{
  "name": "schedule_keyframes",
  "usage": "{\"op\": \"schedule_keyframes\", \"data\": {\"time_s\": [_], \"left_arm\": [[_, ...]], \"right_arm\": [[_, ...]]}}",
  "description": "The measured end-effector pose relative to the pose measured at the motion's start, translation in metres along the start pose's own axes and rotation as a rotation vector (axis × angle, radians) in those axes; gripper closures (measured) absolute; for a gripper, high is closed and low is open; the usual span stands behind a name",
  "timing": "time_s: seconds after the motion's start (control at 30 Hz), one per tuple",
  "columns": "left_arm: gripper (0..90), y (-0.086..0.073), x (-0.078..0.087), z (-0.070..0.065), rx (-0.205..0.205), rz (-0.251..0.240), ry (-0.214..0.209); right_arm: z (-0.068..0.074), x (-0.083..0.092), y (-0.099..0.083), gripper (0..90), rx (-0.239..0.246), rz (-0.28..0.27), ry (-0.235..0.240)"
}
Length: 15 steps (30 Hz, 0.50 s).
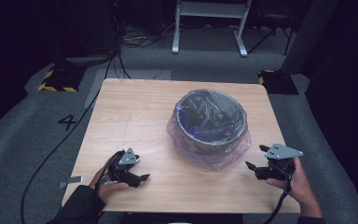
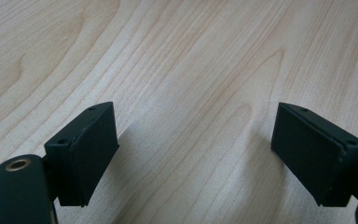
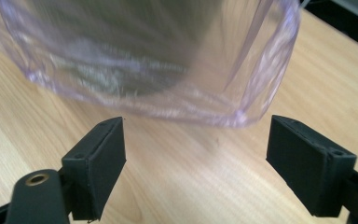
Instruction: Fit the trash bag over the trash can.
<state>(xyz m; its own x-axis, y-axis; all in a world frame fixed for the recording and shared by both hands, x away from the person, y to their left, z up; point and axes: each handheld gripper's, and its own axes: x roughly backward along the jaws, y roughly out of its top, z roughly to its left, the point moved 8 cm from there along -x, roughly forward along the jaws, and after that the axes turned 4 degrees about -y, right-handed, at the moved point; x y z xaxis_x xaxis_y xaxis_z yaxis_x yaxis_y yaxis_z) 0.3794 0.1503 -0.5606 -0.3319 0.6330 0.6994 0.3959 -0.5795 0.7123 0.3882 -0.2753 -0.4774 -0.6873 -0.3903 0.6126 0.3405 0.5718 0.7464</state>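
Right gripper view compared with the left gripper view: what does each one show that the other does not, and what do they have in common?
The right gripper view shows the clear plastic bag hanging around a dark bin, just ahead of the open right gripper. The left gripper view shows bare wood grain ahead of the open left gripper, with nothing near it. Both show the wooden table and two black jaws set wide apart, with nothing between them.

Bare table (image 1: 135,116) left of the bagged bin (image 1: 211,122) gave clear passage; bag skirt (image 3: 168,100) blocked the right gripper (image 1: 257,163) ahead.
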Motion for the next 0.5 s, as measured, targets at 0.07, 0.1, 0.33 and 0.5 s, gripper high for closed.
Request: {"op": "schedule_keyframes", "data": {"time_s": [0.07, 0.1, 0.33, 0.5], "left_arm": [[14.1, 0.0, 0.0, 0.0, 0.0, 0.0, -0.001], [14.1, 0.0, 0.0, 0.0, 0.0, 0.0, -0.001], [14.1, 0.0, 0.0, 0.0, 0.0, 0.0, -0.001], [14.1, 0.0, 0.0, 0.0, 0.0, 0.0, -0.001]], "right_arm": [[0.001, -0.003, -0.008, 19.4, -0.014, 0.008, -0.006], [0.001, -0.004, -0.011, 19.4, -0.019, 0.012, -0.005], [0.0, -0.016, -0.041, 19.1, -0.06, 0.06, -0.015], [0.0, -0.025, -0.064, 19.2, -0.14, 0.084, 0.019]]}}
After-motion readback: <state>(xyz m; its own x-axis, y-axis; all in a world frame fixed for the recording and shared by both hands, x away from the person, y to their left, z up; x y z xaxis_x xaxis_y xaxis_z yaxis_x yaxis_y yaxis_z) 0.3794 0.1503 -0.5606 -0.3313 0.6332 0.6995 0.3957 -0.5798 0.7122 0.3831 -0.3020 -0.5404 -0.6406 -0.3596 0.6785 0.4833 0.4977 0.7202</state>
